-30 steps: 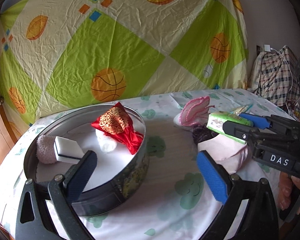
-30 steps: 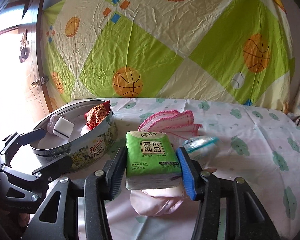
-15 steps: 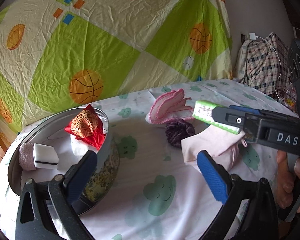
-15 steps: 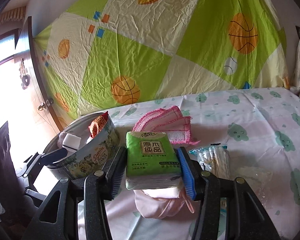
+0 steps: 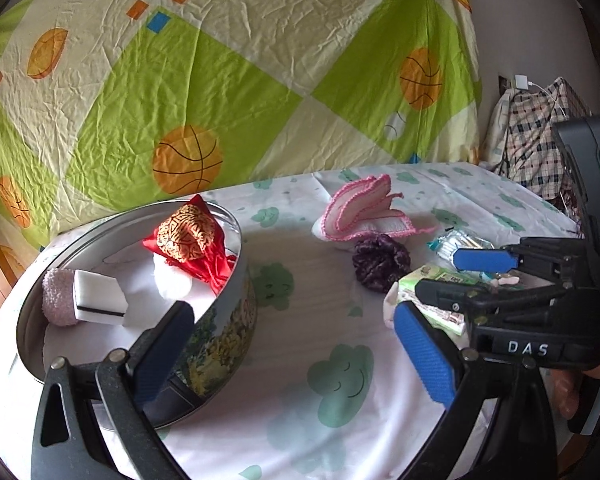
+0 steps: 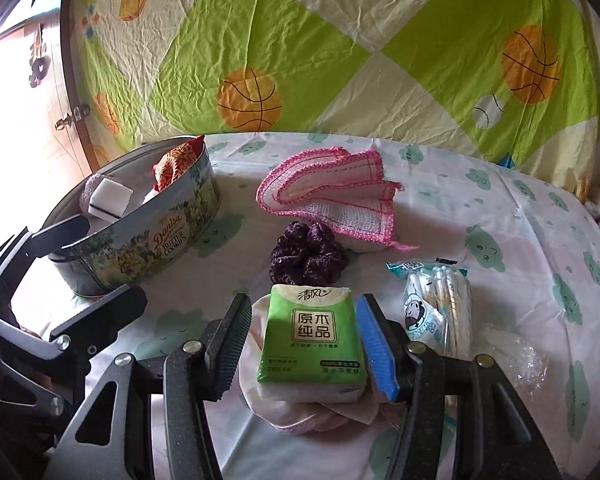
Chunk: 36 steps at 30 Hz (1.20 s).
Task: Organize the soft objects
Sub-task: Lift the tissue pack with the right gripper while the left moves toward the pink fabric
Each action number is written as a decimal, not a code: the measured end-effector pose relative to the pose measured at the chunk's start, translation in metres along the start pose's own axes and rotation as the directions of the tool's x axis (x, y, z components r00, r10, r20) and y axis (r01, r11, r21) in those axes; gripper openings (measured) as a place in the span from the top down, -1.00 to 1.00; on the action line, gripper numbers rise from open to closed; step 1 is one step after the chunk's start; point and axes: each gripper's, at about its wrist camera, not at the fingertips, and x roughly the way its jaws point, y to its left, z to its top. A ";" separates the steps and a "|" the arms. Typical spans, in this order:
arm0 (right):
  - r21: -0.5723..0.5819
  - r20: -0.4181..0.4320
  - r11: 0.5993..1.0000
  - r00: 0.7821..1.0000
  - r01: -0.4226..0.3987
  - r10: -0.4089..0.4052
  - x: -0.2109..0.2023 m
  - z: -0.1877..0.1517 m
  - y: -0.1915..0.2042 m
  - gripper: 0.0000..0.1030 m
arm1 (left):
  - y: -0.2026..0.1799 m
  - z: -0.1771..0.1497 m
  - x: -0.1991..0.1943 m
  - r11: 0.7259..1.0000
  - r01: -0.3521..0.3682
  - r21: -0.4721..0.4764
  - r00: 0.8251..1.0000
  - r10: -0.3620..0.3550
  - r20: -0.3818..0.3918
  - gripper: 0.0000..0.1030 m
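One tin (image 6: 140,236), one tissue pack (image 6: 312,340), one scrunchie (image 6: 306,258).

Both views are bright with soft daylight; in the right wrist view the window area (image 6: 8,92) at nine to ten o'clock is blown out to white glare; the cookie tin (image 6: 148,232) is lit from that side, its near wall at seven o'clock dark; shadows on the tablecloth (image 5: 320,292) are faint and soft-edged; fisheye bending curves the hanging sheet (image 5: 236,72) and rounds the table edge; black vignette fills the corners; the middle is sharp, while detail softens slightly toward the rim.
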 end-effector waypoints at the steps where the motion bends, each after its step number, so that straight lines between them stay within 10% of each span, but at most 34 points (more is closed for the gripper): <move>1: -0.012 -0.012 1.000 1.000 0.004 -0.004 0.002 0.000 0.002 -0.15 | 0.001 0.000 0.000 1.000 0.002 -0.003 1.000 -0.002 -0.001 -0.97; 25: 0.008 -0.018 1.000 1.000 -0.010 0.010 0.006 0.002 -0.004 0.09 | -0.005 -0.001 0.000 1.000 0.003 0.008 1.000 -0.003 -0.001 -0.97; 29: 0.058 0.089 0.998 0.995 -0.038 0.033 -0.012 0.003 -0.011 0.84 | -0.005 0.001 0.000 1.000 0.003 0.005 1.000 -0.003 0.000 -0.97; 34: 0.093 0.097 0.995 0.995 -0.043 0.033 -0.016 0.005 -0.018 0.83 | -0.012 0.004 0.000 1.000 0.011 0.025 1.000 -0.011 0.002 -0.97; 36: 0.100 0.083 0.995 0.996 -0.021 0.013 -0.013 0.004 -0.020 0.35 | -0.015 0.004 0.000 0.999 0.016 0.029 1.000 -0.016 0.000 -0.97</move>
